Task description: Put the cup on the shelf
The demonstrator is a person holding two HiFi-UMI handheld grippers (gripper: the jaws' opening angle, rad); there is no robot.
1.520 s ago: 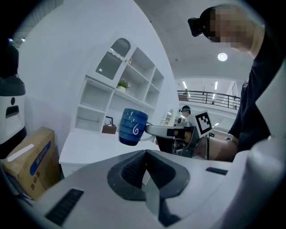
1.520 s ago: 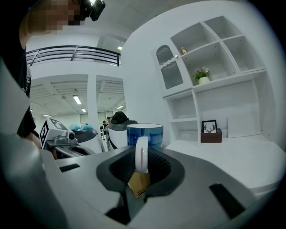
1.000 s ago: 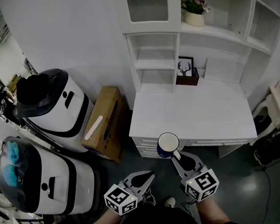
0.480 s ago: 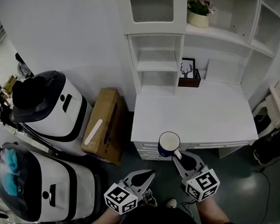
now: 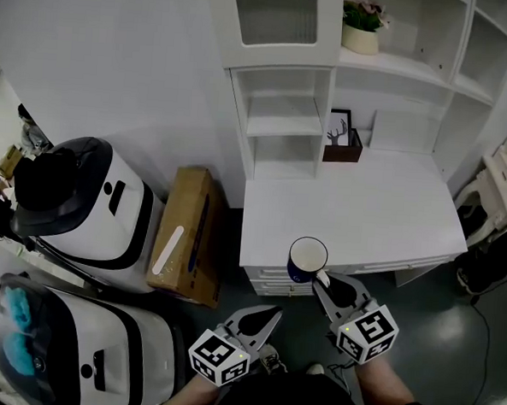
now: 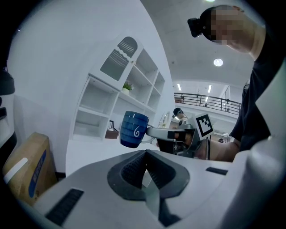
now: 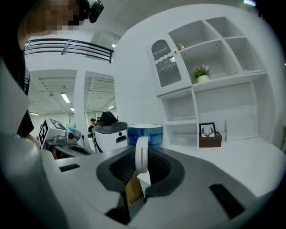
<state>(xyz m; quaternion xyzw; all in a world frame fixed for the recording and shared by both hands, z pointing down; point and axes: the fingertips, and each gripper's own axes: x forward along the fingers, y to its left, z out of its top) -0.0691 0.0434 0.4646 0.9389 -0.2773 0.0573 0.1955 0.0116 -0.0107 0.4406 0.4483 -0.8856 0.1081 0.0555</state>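
Out in front of the white desk, right at its near edge, the cup hangs in the air in the right gripper. It isn't resting on anything, and it's well short of the shelf unit at the back of the desk. The gripper's jaws are clamped on the white handle only, so the mug body sits just past the fingertips, on the side away from the person.

The cup is upright: mouth up, long axis vertical, handle pointing straight back into the jaws toward the person. In the left gripper view it looks a bit tilted, but I can't tell whether that's the cup or the camera angle.

The left gripper is low and to the left of the cup, apart from it. Its jaws are pressed together with nothing between them.

- The head view looks down into the cup, so you get the white inside and the rim. It's also the only view showing both floor machines on the left, with the cardboard box between them and the desk.
- The left gripper view shows the cup side-on: ribbed blue outside with a white swirl mark.
- The right gripper view shows the handle edge-on between the pads. Past it is the little deer picture in the shelf nook, with a potted plant on the shelf above.
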